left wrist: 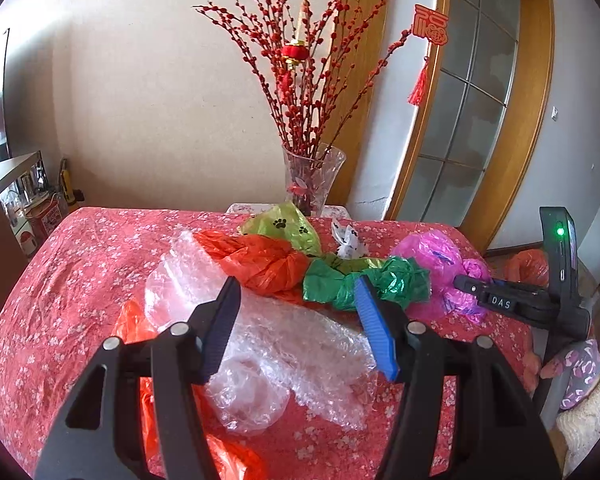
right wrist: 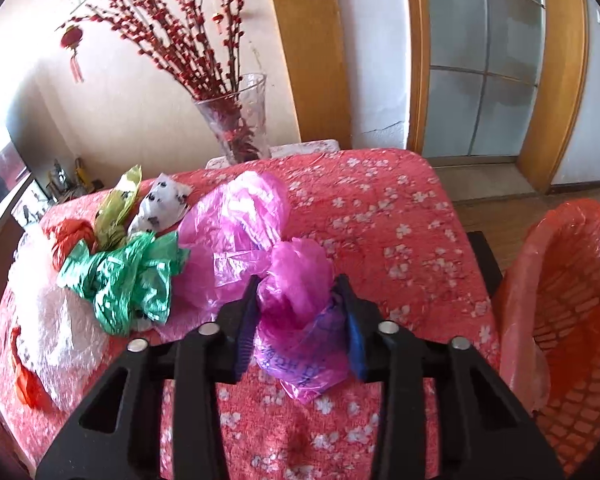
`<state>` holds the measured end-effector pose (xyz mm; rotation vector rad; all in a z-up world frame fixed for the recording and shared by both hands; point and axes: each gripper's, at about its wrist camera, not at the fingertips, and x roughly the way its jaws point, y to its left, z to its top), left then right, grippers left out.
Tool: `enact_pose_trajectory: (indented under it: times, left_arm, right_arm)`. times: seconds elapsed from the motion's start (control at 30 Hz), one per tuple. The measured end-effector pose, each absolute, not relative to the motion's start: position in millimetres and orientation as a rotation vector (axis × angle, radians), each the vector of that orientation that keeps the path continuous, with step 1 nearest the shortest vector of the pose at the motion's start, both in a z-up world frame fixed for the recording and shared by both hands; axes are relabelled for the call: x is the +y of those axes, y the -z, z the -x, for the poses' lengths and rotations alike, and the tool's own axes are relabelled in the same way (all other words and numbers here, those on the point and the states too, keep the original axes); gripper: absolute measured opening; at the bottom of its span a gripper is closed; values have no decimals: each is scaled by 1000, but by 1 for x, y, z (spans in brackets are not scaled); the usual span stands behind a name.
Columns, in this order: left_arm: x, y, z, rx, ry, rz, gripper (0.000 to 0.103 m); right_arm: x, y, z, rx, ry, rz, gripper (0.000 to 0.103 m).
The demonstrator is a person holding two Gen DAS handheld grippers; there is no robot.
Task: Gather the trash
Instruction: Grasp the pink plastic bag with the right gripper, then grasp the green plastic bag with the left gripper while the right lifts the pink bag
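The pink plastic bag point(right wrist: 296, 280) is pinched between the right gripper's point(right wrist: 298, 292) pads; clear bubble wrap point(left wrist: 284, 344) is straddled, unpressed, by the spread left gripper point(left wrist: 296, 300).

We face a tabletop point(left wrist: 80, 264) under a red cloth with white blossoms. Behind it stands a clear glass vase point(left wrist: 314, 178) of red berry branches against a beige wall point(left wrist: 160, 100). Right of the vase, a wood-framed frosted-glass door point(left wrist: 468, 120); left, a low cabinet point(left wrist: 8, 184). Daylight fills the room.
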<state>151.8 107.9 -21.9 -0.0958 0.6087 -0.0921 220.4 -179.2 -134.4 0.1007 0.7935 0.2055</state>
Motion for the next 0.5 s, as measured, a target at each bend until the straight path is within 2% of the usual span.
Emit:
enact_pose_trajectory:
  times: [0.03, 0.13, 0.43, 0.5]
  left_arm:
    - [105, 21, -154, 611, 100, 91, 59]
    - [96, 20, -163, 628, 129, 88, 59]
    - [44, 29, -201, 691, 215, -17, 58]
    - [35, 38, -213, 719, 208, -53, 55]
  right_arm:
    - [-180, 134, -218, 790, -212, -101, 25]
    - [-184, 132, -209, 778, -205, -113, 21]
    - [-235, 115, -174, 704, -131, -214, 21]
    - [-244, 115, -168, 702, -124, -228, 21]
